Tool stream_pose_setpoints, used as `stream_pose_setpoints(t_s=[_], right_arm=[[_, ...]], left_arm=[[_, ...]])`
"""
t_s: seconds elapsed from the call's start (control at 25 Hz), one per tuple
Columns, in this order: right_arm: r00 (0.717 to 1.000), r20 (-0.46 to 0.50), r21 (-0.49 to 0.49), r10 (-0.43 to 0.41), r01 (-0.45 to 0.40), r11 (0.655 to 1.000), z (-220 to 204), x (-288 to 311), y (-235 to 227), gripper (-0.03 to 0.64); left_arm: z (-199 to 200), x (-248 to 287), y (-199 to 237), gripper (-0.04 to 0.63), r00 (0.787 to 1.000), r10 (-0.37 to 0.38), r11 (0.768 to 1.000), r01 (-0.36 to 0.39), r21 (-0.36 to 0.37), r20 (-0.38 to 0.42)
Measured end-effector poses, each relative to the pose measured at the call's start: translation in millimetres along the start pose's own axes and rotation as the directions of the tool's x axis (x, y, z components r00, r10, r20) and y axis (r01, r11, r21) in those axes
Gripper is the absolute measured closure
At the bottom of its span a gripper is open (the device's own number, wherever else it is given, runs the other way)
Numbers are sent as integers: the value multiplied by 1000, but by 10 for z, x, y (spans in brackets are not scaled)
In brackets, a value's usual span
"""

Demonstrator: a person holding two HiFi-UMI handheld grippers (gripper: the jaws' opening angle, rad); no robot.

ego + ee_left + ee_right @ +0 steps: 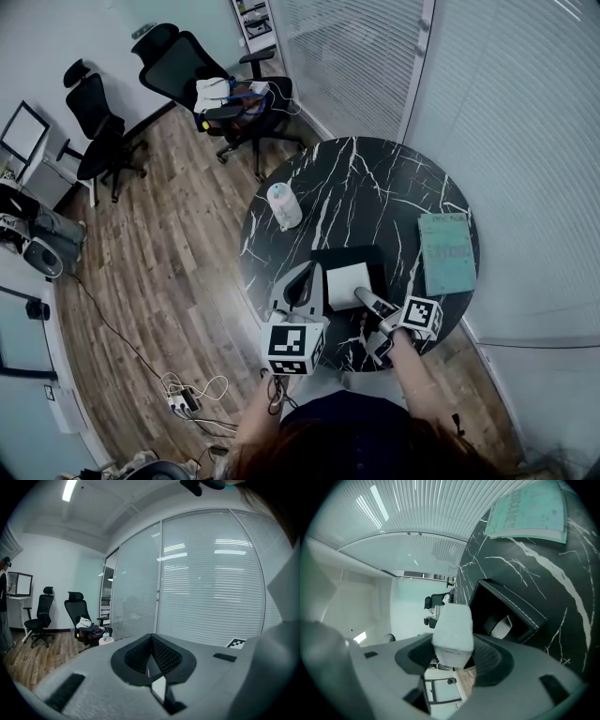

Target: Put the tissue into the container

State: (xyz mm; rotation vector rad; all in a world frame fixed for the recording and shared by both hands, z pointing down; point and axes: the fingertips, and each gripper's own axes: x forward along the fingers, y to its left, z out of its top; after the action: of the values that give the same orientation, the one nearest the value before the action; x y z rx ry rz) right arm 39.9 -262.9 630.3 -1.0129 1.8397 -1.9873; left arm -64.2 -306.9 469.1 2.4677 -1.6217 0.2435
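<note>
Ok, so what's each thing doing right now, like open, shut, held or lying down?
Left tool: shut, nothing in it.
Right tool: shut on the tissue pack.
White tissue pack: held in the right tool.
Black box container: open on top, on the table.
Green book: closed, lying flat.

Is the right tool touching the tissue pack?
Touching. The right gripper view shows the white tissue pack pinched between both jaws of the right tool.
</note>
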Motion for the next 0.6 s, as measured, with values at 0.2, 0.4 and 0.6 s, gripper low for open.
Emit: stream_pose_setpoints(t_s=[0.2, 0.4, 0.6], right_arm=[[999, -16, 21, -28, 28, 999, -19, 67, -119, 368], [998, -30, 46, -56, 57, 997, -14, 113, -166, 368], [994, -45, 77, -97, 100, 992, 3, 150, -201, 368]], left_arm=[[-34, 61, 19, 569, 1000, 1, 1000, -2, -7, -8], [-73, 91, 34, 569, 1000, 5, 1000, -5, -13, -19], [-111, 117, 57, 569, 1000, 10, 1000, -10, -18, -28]])
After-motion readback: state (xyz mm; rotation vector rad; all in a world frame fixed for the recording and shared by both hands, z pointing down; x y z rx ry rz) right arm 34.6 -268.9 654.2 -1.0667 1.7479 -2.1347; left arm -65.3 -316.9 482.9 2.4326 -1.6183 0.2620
